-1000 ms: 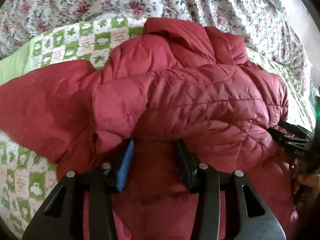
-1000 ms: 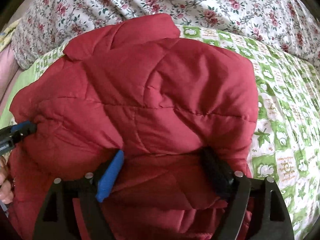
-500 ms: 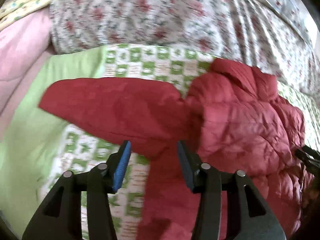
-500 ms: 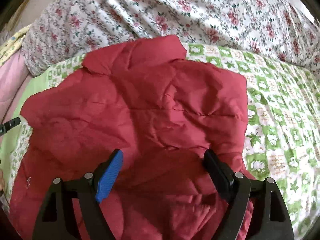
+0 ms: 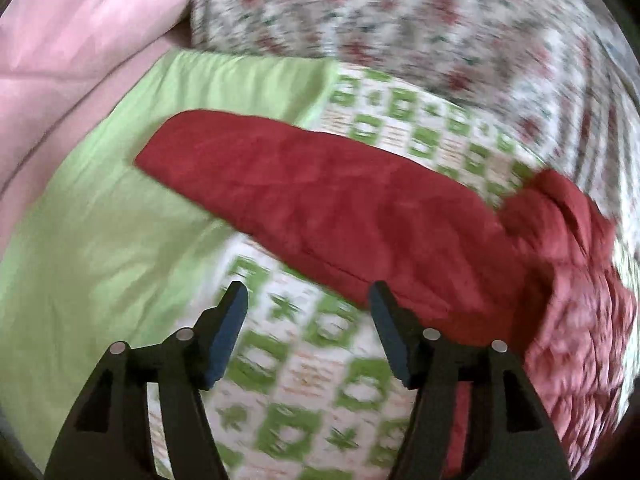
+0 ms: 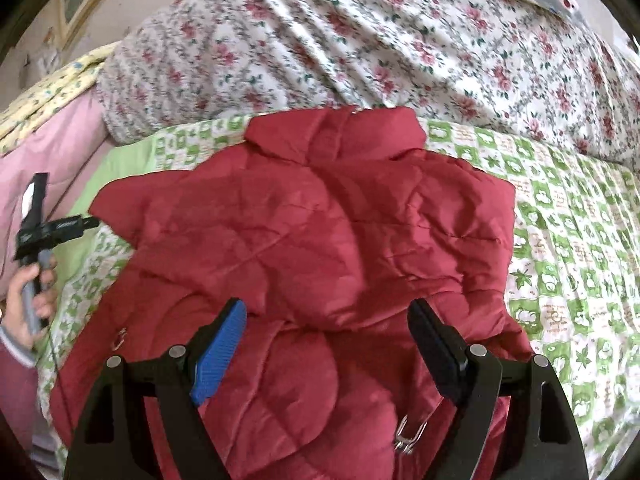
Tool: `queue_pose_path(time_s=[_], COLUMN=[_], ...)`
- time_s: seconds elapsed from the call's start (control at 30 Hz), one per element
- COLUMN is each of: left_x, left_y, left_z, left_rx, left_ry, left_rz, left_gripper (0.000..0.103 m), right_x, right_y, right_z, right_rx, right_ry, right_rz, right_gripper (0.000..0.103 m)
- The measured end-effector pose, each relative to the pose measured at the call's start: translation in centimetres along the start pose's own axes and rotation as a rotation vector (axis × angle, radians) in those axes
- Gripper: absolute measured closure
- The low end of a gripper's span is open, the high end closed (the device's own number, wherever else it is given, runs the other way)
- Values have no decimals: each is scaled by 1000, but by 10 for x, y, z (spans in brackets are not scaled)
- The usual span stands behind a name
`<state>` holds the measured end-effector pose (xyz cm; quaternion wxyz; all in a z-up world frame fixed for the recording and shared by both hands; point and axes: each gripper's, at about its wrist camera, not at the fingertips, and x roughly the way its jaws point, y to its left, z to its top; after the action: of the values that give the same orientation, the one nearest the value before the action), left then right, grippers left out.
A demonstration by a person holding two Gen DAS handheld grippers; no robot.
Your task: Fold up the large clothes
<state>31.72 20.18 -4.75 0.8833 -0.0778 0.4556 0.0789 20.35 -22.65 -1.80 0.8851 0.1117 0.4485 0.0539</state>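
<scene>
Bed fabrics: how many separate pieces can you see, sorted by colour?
Red: 1, quilted padded jacket
Green: 1, green-and-white checked sheet
Floral white: 1, rose-print duvet
Pink: 1, plain quilt
Yellow: 1, flowered cloth
Total: 5

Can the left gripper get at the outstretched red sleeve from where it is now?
Probably yes. The left gripper is open with nothing between its fingers, and the sleeve lies flat on the green checked quilt just ahead, uncovered.
</scene>
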Motion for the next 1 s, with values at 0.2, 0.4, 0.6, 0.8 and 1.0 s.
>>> queue_pose_path(time_s=[0.2,0.4,0.6,0.8,1.0], left_x=[35,83,103,107,66], left_y=[65,120,124,98,62], left_z=[29,46,56,64,57], left_rx=[-204,-407,-480,-449,-364], left_ry=[39,103,72,49,-28], left_rz=[7,-3,-52,-98,-104], left_gripper=[40,40,34,81,97], right_x=[-14,-20,-20,-17,-21], right_y=[14,18,17,12,8], right_z=[-10,-21,-30,-40,-43], right_rx=[-28,-24,-10,3,4], right_ry=[-2,7,20,45,37], right_rz=[33,46,48,52,50], right_gripper=[19,19,18,19,19])
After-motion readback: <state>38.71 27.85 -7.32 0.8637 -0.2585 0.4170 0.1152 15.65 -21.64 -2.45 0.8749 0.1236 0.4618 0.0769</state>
